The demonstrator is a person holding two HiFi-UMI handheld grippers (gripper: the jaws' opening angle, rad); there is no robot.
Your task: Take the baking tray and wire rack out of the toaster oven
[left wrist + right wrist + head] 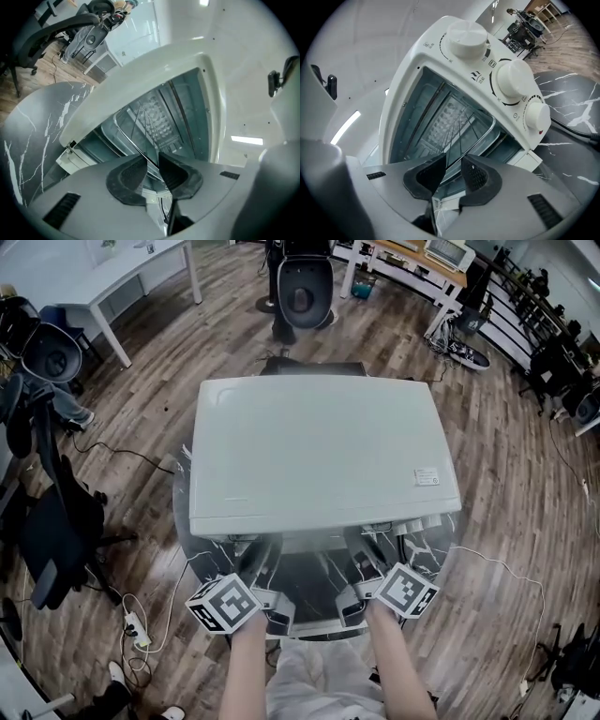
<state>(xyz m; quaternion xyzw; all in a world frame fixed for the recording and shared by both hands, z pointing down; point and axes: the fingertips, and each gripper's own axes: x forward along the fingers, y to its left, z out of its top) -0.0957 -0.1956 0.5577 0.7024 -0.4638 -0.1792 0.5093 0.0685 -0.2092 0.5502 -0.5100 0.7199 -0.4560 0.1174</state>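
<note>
The toaster oven (319, 451) sat in the middle of the round marbled surface (185, 521), its door (314, 585) dropped open at 6 o'clock. The wire rack (459, 133) was still inside. A bright rounded rim (494, 123) at its front corner may have belonged to the baking tray, though that could not be settled. The left gripper (151, 161) stood at the cavity's 7 o'clock and the right gripper (453, 161) at its 5 o'clock. Each had its jaws drawn narrow around the rack's front wire, yet a sliver of gap showed beside the wire in both gripper views, so neither looked truly clenched.

The weak point, as I judged it, was that thin wire: pulled before the pads bit, it would slip free. If one hand pulled harder than the other, the rack would likely skew in the cavity and jam. Hauling on a jammed rack could drag the whole oven toward 6 o'clock and the surface's near edge. Once clear, the rack might droop, and anything riding on it could slide onto the glass door.
</note>
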